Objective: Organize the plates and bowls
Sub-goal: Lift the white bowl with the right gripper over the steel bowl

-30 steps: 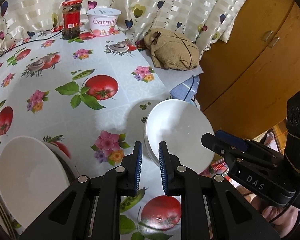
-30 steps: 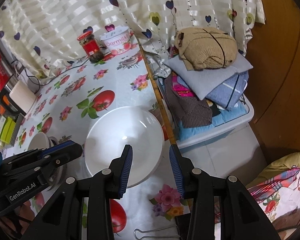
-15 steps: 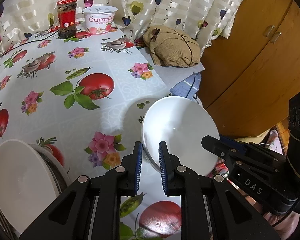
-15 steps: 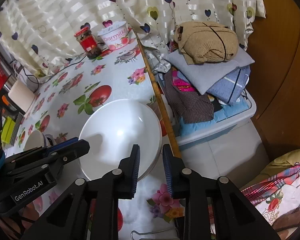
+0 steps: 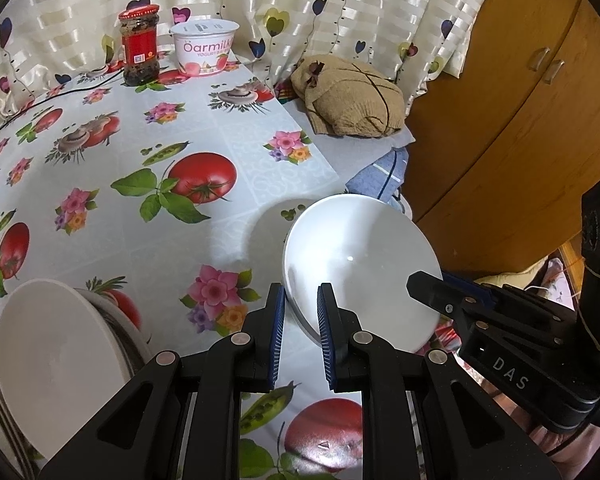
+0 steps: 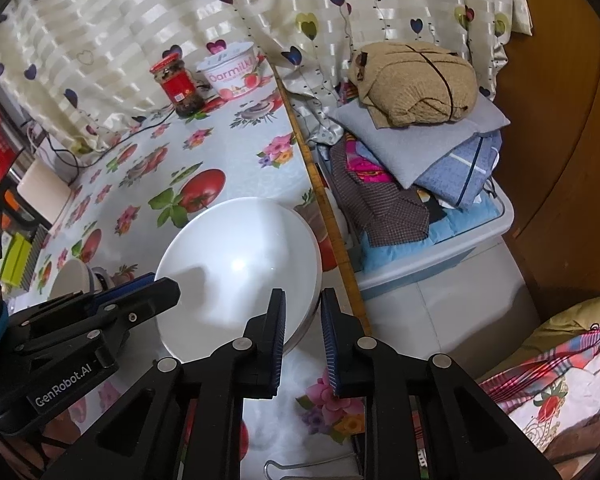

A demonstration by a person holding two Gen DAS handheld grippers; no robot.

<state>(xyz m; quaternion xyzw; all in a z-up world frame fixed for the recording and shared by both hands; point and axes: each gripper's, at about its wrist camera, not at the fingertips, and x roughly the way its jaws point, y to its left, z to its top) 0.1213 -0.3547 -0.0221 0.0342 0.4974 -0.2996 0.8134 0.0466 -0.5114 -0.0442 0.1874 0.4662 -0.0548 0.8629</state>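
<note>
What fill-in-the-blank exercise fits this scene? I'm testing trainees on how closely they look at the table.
1. The jar beside the yogurt tub has a ___ lid.
2. The tilted plate at the table's edge is plain ___ in colour.
3. The curtain behind the table is printed with ___ on thin stems.

Missing words: red; white; hearts.

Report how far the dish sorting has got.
Done: one white dish already stands on edge in the wire rack at the left. In hand: the white bowl, tilted off the tablecloth, with its rim in the left gripper and between the closing jaws of the right gripper. Left: carry it to the rack.
</note>
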